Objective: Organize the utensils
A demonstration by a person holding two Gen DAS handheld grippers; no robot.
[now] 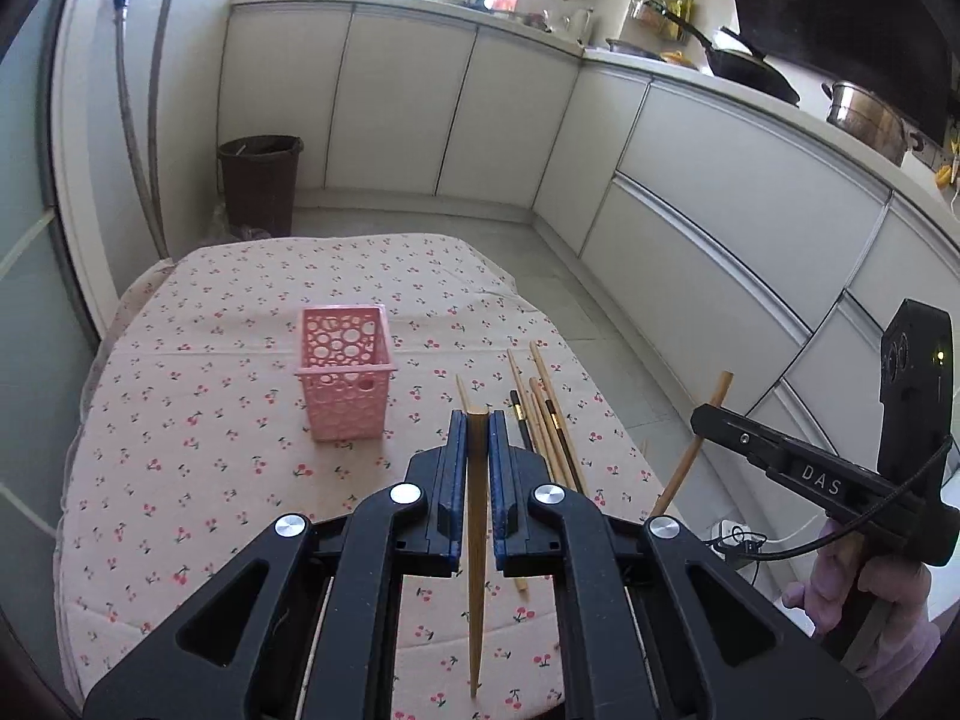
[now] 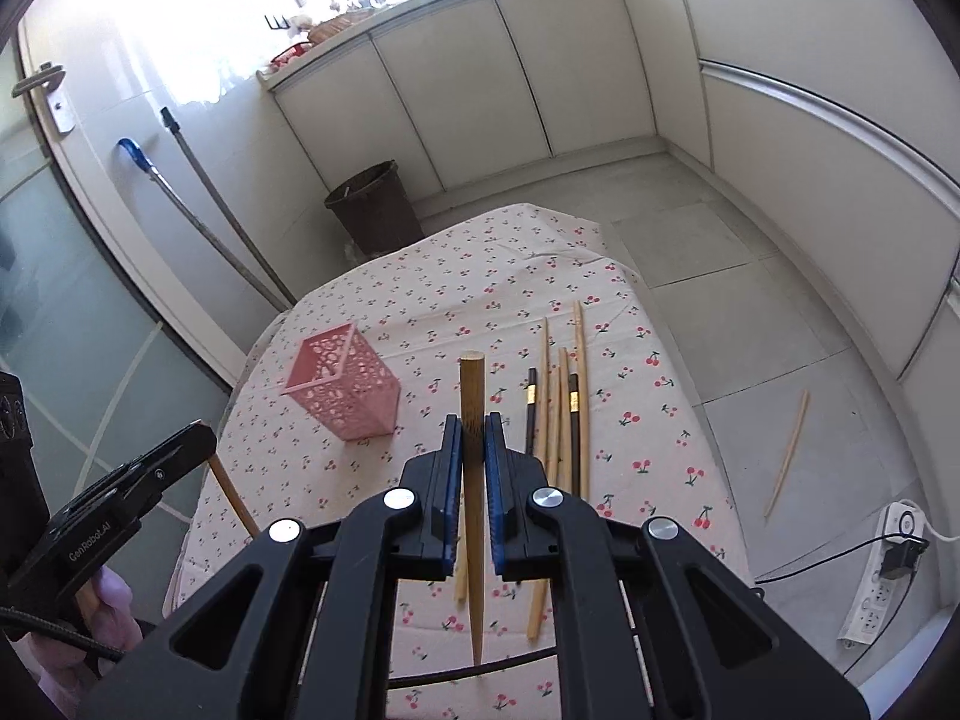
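Note:
In the left wrist view my left gripper (image 1: 478,420) is shut on a wooden chopstick (image 1: 477,570) that hangs point down above the cloth. My right gripper (image 2: 473,420) is likewise shut on a thicker wooden chopstick (image 2: 471,384), blunt end up. Each gripper also shows in the other view, raised beside the table: the right gripper (image 1: 711,414), the left gripper (image 2: 201,438). An empty pink perforated basket (image 1: 345,381) (image 2: 342,390) stands on the table, ahead and left of both grippers. Several loose chopsticks (image 1: 549,420) (image 2: 561,408), wooden and dark, lie to its right.
The table carries a cherry-print cloth (image 1: 180,450) (image 2: 648,420). One chopstick (image 2: 786,456) lies on the floor tiles to the right, near a power strip (image 2: 882,576). A brown bin (image 1: 261,183) (image 2: 372,204) stands beyond the table by the white cabinets.

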